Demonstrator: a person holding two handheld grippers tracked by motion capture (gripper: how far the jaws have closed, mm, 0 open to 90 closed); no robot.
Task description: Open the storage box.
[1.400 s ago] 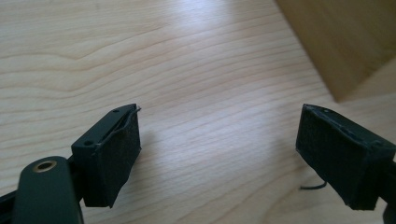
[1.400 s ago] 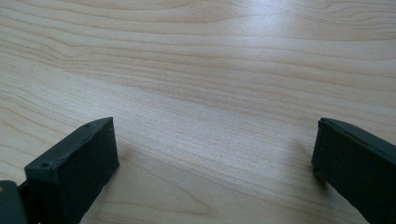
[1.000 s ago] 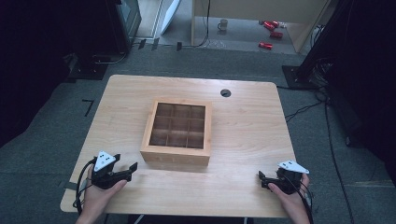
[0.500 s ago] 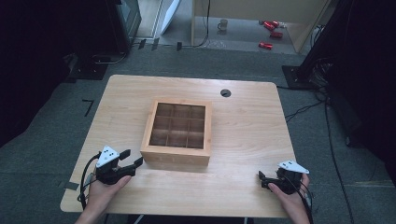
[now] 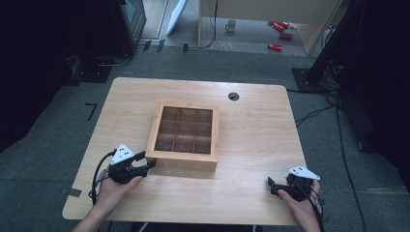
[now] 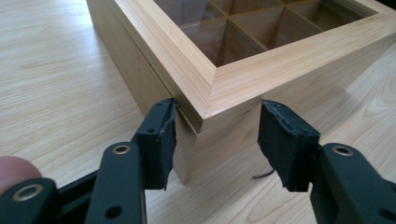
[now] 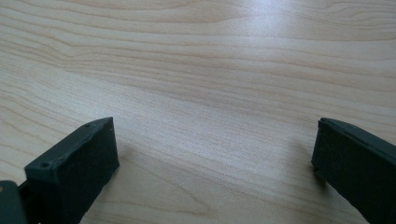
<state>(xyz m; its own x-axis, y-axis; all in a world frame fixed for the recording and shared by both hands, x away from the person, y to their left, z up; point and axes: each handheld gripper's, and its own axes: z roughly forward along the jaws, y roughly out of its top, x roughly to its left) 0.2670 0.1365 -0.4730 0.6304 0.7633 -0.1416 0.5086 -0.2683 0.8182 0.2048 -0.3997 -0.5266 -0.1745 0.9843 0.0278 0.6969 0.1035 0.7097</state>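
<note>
The left gripper [image 5: 145, 164] has moved in from its earlier spot near the table's [image 5: 251, 145] front-left edge — its jaws, spread apart, now straddle the near left corner of the wooden box [image 6: 219, 93], one pad [image 6: 161, 135] touching the seam under the lid. The box [image 5: 186, 135], divided into nine compartments, sits unmoved mid-table. The right gripper [image 5: 273, 186] stays low at the front right — jaws wide apart over bare wood.

Square pale wooden box [image 5: 185, 136], glass-topped lid shut over nine-cell grid, sits flat mid-table, near-left corner [image 6: 205, 112] between spread jaws.
</note>
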